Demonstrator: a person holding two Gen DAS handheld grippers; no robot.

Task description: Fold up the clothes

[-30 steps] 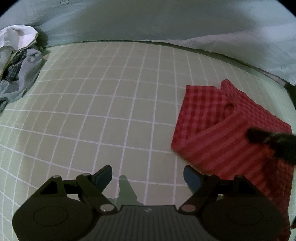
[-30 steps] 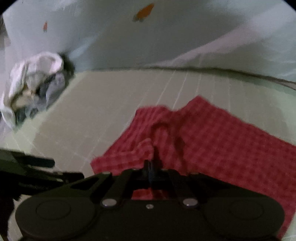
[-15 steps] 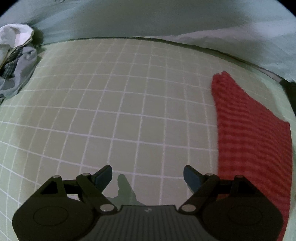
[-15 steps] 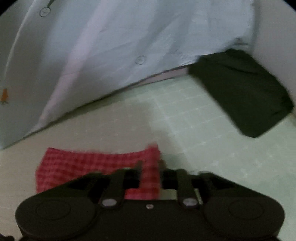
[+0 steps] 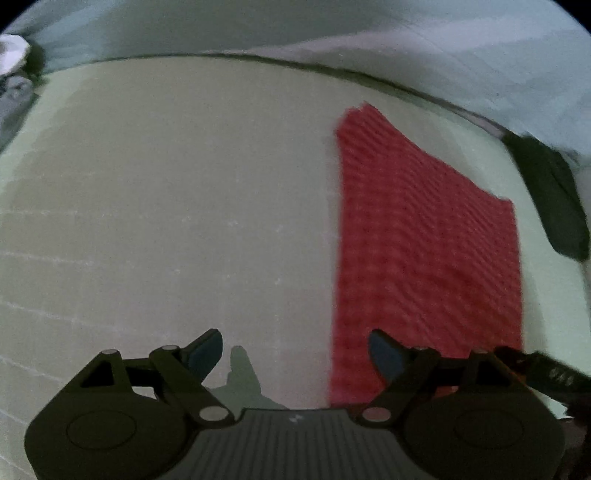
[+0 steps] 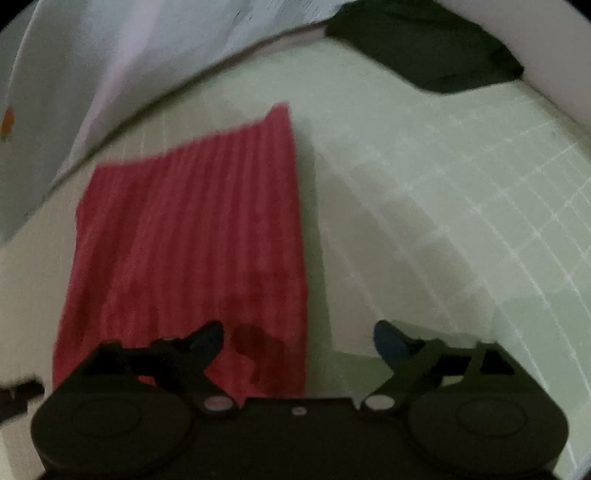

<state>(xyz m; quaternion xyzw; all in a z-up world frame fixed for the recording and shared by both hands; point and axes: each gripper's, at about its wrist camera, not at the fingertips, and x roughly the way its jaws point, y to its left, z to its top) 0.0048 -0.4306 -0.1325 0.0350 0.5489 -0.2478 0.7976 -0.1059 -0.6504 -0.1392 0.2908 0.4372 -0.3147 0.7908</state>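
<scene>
A red checked cloth lies flat and folded in a long rectangle on the pale green grid mat. In the right wrist view it runs away from the camera. My left gripper is open and empty, its right finger over the cloth's near left edge. My right gripper is open and empty, its left finger above the cloth's near right part. Both views are blurred.
A dark folded garment lies at the far right of the mat, also in the left wrist view. A heap of unfolded clothes sits at the far left. A pale sheet hangs behind the mat.
My right gripper, shut on the cloth's corner before, has carried it over, let go and now stands open. The cloth went from rumpled to a flat folded rectangle. The left gripper shifted right.
</scene>
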